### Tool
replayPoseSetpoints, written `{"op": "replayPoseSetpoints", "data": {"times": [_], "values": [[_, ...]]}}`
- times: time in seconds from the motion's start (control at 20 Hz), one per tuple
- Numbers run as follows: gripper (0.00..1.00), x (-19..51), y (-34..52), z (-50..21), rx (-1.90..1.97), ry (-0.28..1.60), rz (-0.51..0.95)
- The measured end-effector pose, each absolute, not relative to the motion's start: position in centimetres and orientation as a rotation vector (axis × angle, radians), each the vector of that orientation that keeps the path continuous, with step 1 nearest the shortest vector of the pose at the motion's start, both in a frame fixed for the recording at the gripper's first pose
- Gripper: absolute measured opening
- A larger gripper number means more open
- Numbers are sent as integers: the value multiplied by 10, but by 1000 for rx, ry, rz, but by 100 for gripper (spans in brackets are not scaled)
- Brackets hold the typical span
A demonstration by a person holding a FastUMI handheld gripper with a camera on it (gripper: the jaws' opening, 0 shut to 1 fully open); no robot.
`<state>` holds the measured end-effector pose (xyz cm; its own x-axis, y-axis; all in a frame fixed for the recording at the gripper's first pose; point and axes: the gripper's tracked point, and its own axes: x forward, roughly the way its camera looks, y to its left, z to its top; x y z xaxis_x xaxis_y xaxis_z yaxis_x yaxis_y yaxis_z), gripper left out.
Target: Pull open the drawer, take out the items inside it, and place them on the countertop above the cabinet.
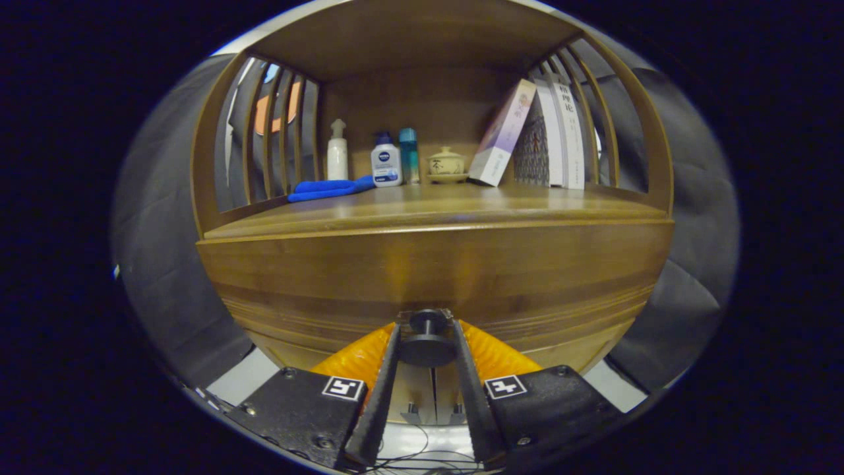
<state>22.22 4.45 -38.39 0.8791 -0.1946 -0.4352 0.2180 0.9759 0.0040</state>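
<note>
A wooden cabinet has a wide drawer front (435, 270) facing me, with a dark round knob (427, 338) on its lower middle. My gripper (427, 330) has its two fingers pressed against either side of the knob, shut on it. The drawer looks closed, and whatever lies inside it is hidden. Above the drawer front runs the wooden countertop (501, 204), under a slatted shelf frame.
At the back of the countertop stand a white pump bottle (337, 153), a white lotion bottle (386, 161), a teal bottle (409, 153), a small lidded teacup (446, 162) and leaning books (534, 135). A blue cloth (330, 189) lies at the left.
</note>
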Motion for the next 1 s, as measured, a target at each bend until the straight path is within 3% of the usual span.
{"op": "replayPoseSetpoints", "data": {"times": [0.45, 1.0], "values": [[37, 223, 43, -385, 84, 412, -214], [35, 161, 52, -383, 46, 419, -189]]}}
